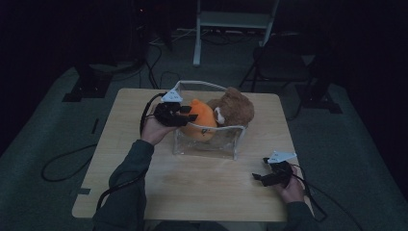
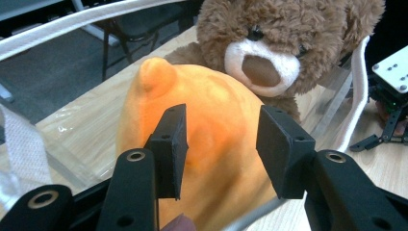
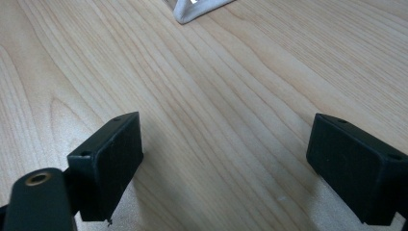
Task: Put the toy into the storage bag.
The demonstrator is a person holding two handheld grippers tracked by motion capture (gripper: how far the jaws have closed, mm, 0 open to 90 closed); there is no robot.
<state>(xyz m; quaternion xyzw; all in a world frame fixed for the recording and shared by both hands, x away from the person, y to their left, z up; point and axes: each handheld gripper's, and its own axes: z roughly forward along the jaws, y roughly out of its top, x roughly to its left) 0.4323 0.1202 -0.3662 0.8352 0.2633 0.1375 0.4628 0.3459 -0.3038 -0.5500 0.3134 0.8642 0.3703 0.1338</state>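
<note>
The orange plush (image 2: 202, 144) sits in the clear bag (image 1: 207, 144), just beside the brown bear (image 2: 284, 43); the left claw (image 2: 221, 149) straddles it with jaws apart, not yet pressing. The soft, rounded fleece could squash and slip out, or a jaw could snag the bag's white-edged floppy plastic wall; the right claw (image 3: 226, 163) rests wide open on the woodgrain desk (image 3: 216, 86) near the bag.

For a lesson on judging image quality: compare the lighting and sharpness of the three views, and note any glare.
High view: dim and murky, dark surroundings, the table faintly lit. Left gripper view: bright; the orange plush and teddy bear reasonably sharp, with pale reflections on the clear bag. Right gripper view: well lit, crisp wood grain, soft shadows under the right gripper.
</note>
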